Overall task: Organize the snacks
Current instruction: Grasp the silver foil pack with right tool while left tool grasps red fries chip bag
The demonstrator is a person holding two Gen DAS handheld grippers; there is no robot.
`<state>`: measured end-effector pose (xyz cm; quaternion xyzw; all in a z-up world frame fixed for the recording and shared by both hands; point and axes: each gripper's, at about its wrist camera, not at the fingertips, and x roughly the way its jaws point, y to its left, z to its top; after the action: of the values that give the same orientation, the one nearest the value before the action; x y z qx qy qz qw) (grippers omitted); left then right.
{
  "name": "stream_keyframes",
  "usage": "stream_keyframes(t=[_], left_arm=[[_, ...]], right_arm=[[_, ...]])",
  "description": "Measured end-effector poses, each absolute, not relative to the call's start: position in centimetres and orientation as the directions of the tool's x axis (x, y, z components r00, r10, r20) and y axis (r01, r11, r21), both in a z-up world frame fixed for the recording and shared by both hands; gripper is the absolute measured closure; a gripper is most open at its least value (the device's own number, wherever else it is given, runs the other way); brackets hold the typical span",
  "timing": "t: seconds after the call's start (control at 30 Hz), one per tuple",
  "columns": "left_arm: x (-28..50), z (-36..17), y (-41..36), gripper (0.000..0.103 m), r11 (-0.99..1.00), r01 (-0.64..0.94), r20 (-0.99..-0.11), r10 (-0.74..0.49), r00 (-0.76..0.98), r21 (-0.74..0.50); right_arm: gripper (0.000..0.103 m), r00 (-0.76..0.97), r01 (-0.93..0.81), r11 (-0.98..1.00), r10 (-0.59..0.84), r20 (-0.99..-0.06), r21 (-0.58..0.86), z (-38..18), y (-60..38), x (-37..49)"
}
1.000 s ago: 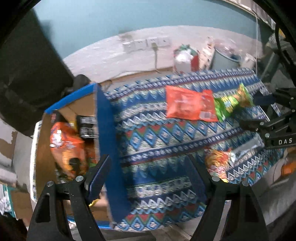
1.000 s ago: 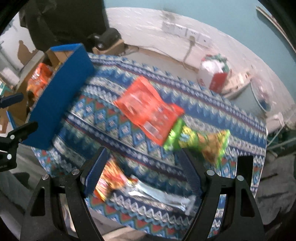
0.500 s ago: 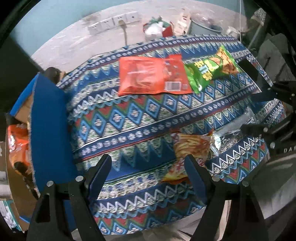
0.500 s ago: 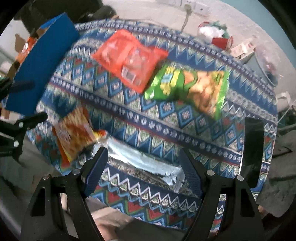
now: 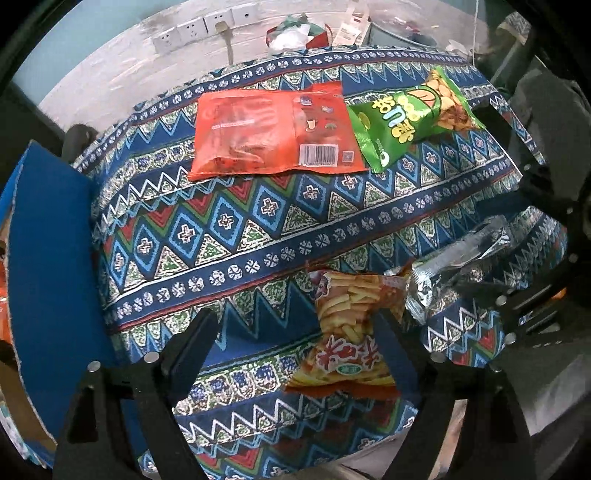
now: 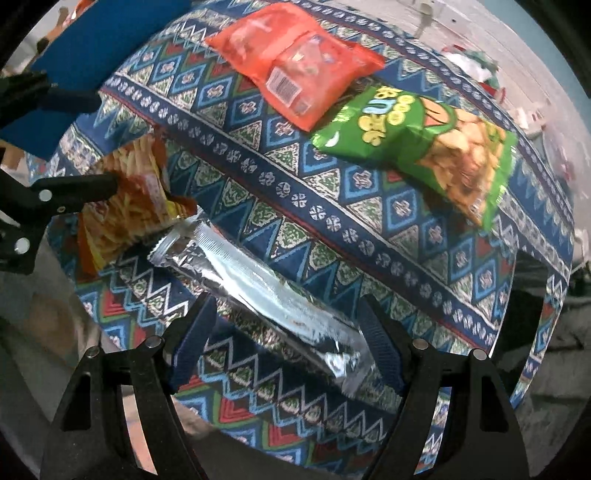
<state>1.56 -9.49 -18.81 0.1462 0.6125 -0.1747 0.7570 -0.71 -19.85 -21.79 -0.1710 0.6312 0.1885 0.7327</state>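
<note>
Snacks: four bags, all lying on the patterned cloth (image 5: 236, 221), none lifted.
Fries bag (image 5: 347, 332): near front edge of cloth, crumpled; one end touching end of silver bag (image 6: 266, 291).
Silver bag: long foil pack, lying diagonally at front edge, to the right of fries bag in left wrist view.
Red bag (image 5: 273, 133): flat, barcode side up, at far side of cloth.
Green bag (image 5: 410, 118): just beside red bag, one corner overlapping its edge.
Blue box (image 5: 51, 266): at left end of cloth, open flap standing up; orange packs partly visible inside, number impossible to tell.
Left gripper (image 5: 295, 339): pointing steeply down over front edge of cloth, jaws opening; fries bag partly between the fingers, close to the right finger, contact not clear.
Right gripper (image 6: 284, 332): pointing straight down, fingers spread wide on both sides of silver bag; pads not pressing it.
In the way: left gripper's finger (image 6: 74, 188) lying across fries bag in right wrist view; nothing covering red or green bag.
Around: wall sockets (image 5: 207, 26) with one plugged cable, red and white bag (image 5: 295, 31) on floor behind table.
Count: one fries bag, one silver bag, one red bag, one green bag, one box, two grippers.
</note>
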Motion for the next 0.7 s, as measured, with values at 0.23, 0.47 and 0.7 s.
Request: stream_keyframes(t=[0.23, 0.47, 0.7], left_arm=[[2.4, -19.2, -9.3, 0.016, 0.912, 0.408, -0.981, -0.112, 0.159, -0.038], [2.7, -19.9, -10.0, 0.016, 0.922, 0.369, -0.981, -0.164, 0.1, -0.117], [2.6, -21.4, -12.0, 0.016, 0.915, 0.391, -0.989, -0.133, 0.07, -0.096]], right_arm=[[0.065, 0.089, -0.468, 0.882, 0.111, -0.99, 0.057, -23.3, -20.1, 0.2], [0.076, 0.109, -0.346, 0.936, 0.116, -0.987, 0.071, -23.3, -21.9, 1.1], [0.076, 0.146, -0.296, 0.952, 0.128, -0.981, 0.08, -22.7, -22.8, 1.4]])
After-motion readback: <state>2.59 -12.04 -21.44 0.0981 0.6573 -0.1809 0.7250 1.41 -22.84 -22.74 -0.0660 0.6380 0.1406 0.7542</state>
